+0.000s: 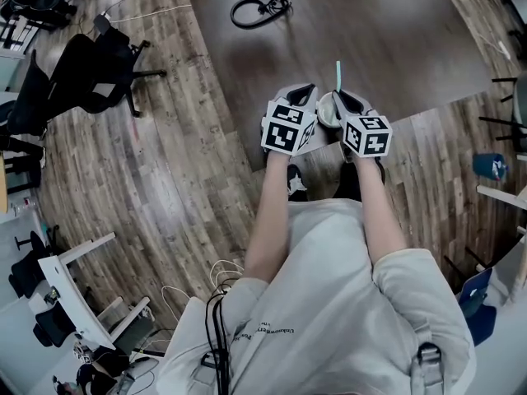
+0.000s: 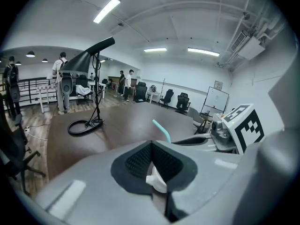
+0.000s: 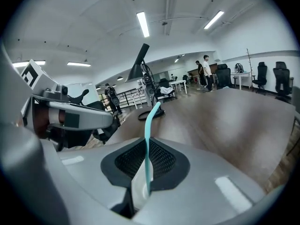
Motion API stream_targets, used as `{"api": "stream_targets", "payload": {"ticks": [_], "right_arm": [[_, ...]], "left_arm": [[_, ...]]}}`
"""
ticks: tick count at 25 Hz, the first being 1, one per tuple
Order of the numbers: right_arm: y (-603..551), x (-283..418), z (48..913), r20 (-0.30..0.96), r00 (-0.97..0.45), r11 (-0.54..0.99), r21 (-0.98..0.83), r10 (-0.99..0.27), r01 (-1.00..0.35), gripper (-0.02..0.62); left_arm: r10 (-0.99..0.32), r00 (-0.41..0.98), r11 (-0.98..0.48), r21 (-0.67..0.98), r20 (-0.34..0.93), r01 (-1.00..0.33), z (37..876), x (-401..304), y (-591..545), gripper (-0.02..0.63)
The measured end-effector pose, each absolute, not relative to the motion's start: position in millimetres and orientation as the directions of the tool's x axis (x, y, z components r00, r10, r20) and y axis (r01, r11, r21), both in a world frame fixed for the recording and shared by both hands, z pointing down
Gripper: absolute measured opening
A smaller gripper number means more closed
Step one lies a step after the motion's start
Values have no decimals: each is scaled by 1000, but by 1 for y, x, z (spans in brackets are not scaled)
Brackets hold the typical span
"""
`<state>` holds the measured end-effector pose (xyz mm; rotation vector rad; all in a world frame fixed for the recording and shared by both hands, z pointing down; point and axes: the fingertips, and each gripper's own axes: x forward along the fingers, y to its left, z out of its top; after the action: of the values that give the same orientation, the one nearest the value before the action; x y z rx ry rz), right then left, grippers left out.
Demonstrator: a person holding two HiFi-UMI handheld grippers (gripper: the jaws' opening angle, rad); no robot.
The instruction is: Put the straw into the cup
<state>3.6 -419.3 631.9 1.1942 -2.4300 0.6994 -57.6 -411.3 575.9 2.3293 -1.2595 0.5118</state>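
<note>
In the head view both grippers are held close together over the near edge of a dark table (image 1: 387, 31). My right gripper (image 1: 350, 99) (image 3: 146, 165) is shut on a teal straw (image 1: 338, 74) (image 3: 150, 125), which sticks out past the jaw tips; a white strip lies beside the straw between the jaws. My left gripper (image 1: 303, 95) (image 2: 154, 165) is shut on a small white edge (image 2: 157, 182), apparently the rim of the white cup (image 1: 327, 110) between the two grippers. The straw (image 2: 162, 130) and the right gripper's marker cube (image 2: 243, 125) show in the left gripper view.
A black cable coil with a stand (image 1: 259, 8) (image 2: 86, 124) sits on the far part of the table. Office chairs (image 1: 90, 72) stand on the wood floor to the left. People stand far off in the room (image 2: 61, 81).
</note>
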Motion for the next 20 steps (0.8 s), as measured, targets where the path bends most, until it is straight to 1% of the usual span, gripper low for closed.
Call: {"api": "stream_targets", "payload": {"ticks": [7, 12, 17, 20], "right_arm": [[-420, -3, 634, 504, -597, 512, -313, -624, -800, 51], [-417, -4, 632, 520, -589, 504, -312, -619, -805, 50], [-411, 3, 635, 531, -572, 491, -301, -626, -817, 51], [-405, 4, 642, 555, -573, 499, -298, -603, -814, 52]], "left_arm": [[-683, 507, -469, 217, 525, -856, 585, -60, -415, 1], [-671, 514, -481, 213, 534, -850, 587, -57, -415, 0], [-695, 503, -483, 185, 515, -856, 578, -57, -415, 0], [-702, 499, -479, 182, 508, -859, 574, -58, -414, 0]]}}
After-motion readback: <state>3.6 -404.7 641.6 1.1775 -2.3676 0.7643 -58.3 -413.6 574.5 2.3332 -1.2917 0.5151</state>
